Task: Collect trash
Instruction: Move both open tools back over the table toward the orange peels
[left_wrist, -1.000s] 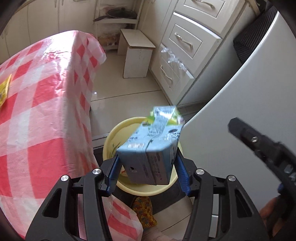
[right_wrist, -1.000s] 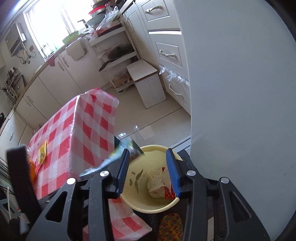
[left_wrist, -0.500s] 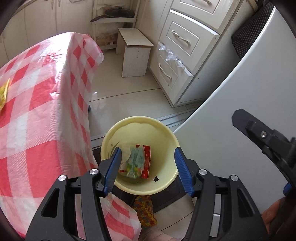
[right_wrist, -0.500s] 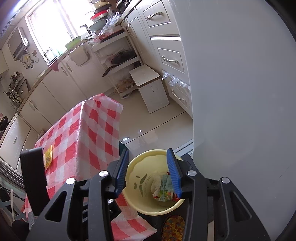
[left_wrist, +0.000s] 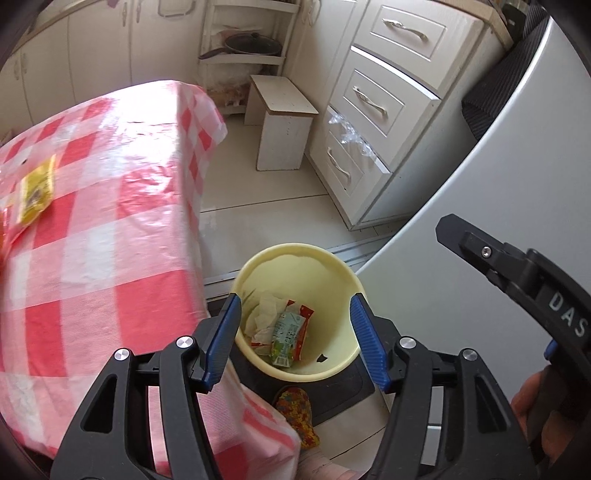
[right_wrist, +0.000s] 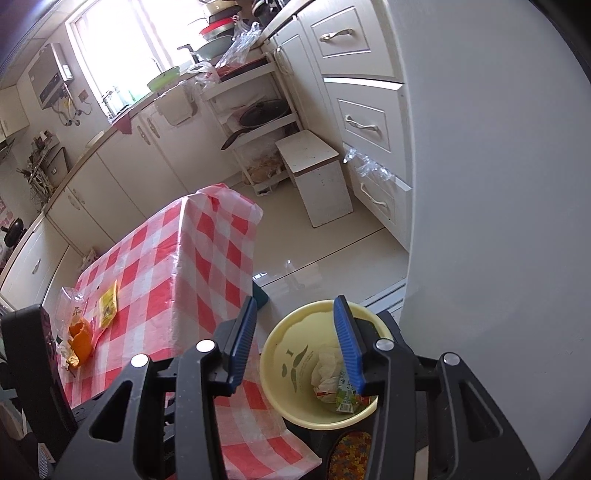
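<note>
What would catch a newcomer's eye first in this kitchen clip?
The red-and-white checked tablecloth fills the left side, with orange peel and a yellow packet lying on it. Beside the table, on the floor, stands a pale yellow bin holding a carton and crumpled paper.

Rig look: two handheld black plastic grippers, blue jaw pads.
L gripper (left_wrist: 295, 338) & R gripper (right_wrist: 295, 343): black triangulated cut-out arms w/ silver screws at pivots, ribbed blue pads inside jaws; white "DAS" lettering on R unit's body, seen from L cam.
</note>
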